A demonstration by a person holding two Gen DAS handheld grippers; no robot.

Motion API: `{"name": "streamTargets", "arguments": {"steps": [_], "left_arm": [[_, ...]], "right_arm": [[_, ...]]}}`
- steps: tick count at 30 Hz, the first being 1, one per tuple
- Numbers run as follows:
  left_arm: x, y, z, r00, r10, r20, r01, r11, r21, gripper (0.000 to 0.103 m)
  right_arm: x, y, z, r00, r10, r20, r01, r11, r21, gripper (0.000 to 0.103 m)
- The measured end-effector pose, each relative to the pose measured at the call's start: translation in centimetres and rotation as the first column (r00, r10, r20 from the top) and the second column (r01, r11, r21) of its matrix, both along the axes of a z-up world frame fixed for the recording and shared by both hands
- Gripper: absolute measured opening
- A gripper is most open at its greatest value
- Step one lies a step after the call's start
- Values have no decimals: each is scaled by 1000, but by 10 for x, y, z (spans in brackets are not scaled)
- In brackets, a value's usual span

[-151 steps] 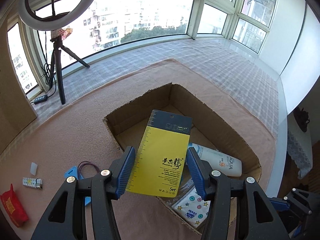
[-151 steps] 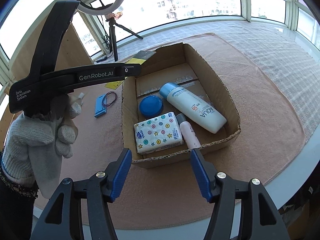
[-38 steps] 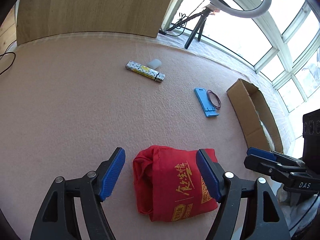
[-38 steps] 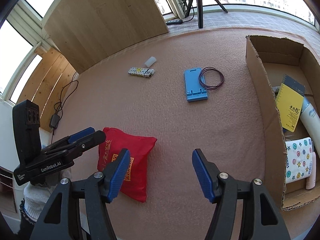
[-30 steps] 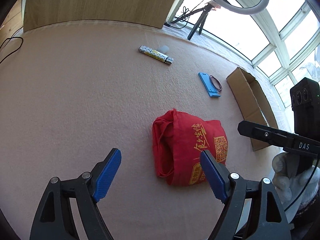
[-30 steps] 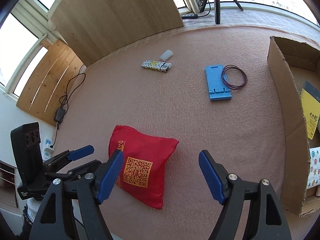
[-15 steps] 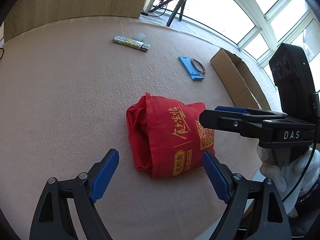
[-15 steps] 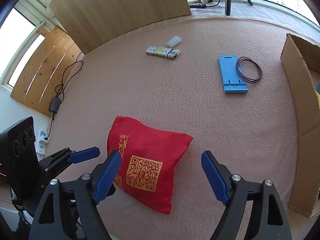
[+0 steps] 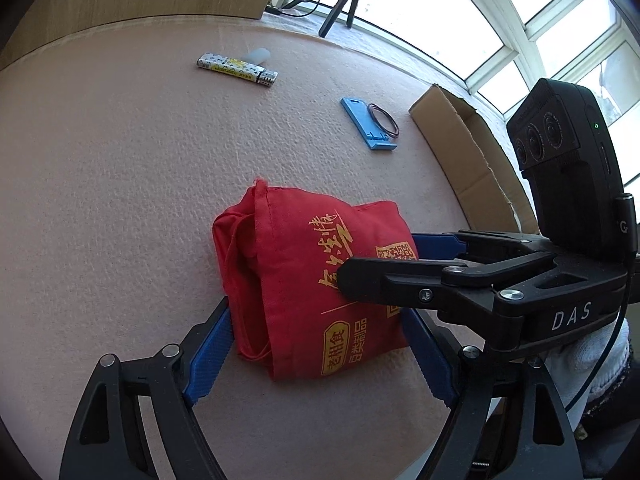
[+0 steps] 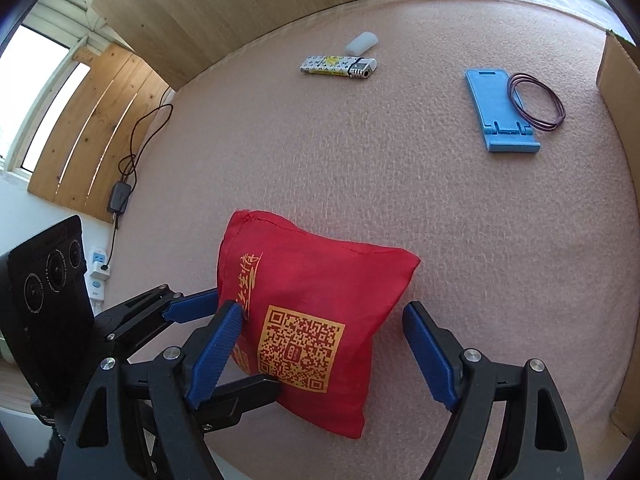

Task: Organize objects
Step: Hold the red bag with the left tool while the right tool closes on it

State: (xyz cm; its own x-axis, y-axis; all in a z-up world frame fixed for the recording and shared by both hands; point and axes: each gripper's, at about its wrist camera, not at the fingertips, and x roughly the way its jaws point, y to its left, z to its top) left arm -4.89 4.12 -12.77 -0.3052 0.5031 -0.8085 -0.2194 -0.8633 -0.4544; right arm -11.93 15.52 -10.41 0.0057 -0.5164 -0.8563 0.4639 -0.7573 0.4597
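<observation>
A red cloth bag (image 9: 296, 280) (image 10: 316, 300) with yellow print and a QR code lies on the pink mat. My left gripper (image 9: 316, 356) is open, its blue pads (image 9: 208, 352) on either side of the bag's near end, the left one at the bag's edge. My right gripper (image 10: 320, 350) is open too and straddles the QR-code corner, with a gap at its right pad (image 10: 428, 354). Each gripper shows in the other's view, the right gripper (image 9: 380, 258) from the right and the left gripper (image 10: 246, 340) from the left.
Farther back on the mat lie a patterned lighter (image 10: 338, 66), a small white cap (image 10: 361, 43), a blue phone stand (image 10: 500, 108) and a purple wire loop (image 10: 536, 102). A cardboard box (image 9: 472, 160) stands at the right. A cable and power strip (image 10: 98, 276) lie off the mat's left edge.
Both grippers have closed in on the red bag from opposite sides and dropped lower; it now sits between both pairs of fingers. The bag has not moved.
</observation>
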Motion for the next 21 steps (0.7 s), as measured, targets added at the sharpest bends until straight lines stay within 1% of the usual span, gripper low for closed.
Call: {"name": "streamTargets", "arguments": {"steps": [2, 5, 6, 10, 14, 21], "left_arm": [[0, 2, 1, 1000, 0, -1, 0, 1000, 6, 80], [0, 4, 1, 1000, 0, -4, 0, 1000, 13, 74], [0, 6, 2, 1000, 2, -5, -2, 1000, 15, 73], [-1, 10, 6, 1000, 11, -11, -11, 1000, 19, 71], [-3, 20, 17, 1000, 2, -31, -1, 1000, 22, 71], [-15, 59, 55, 992, -52, -119, 55, 998, 23, 71]], "right_arm": [[1, -1, -1, 1000, 9, 6, -9, 1000, -9, 78], [3, -4, -2, 1000, 26, 16, -25, 999, -28, 66], [3, -4, -1, 999, 29, 13, -29, 999, -26, 64], [6, -5, 6, 999, 38, -26, -38, 999, -11, 62], [4, 7, 19, 998, 22, -62, -24, 1000, -18, 62], [-10, 52, 57, 988, -54, -142, 46, 997, -62, 62]]}}
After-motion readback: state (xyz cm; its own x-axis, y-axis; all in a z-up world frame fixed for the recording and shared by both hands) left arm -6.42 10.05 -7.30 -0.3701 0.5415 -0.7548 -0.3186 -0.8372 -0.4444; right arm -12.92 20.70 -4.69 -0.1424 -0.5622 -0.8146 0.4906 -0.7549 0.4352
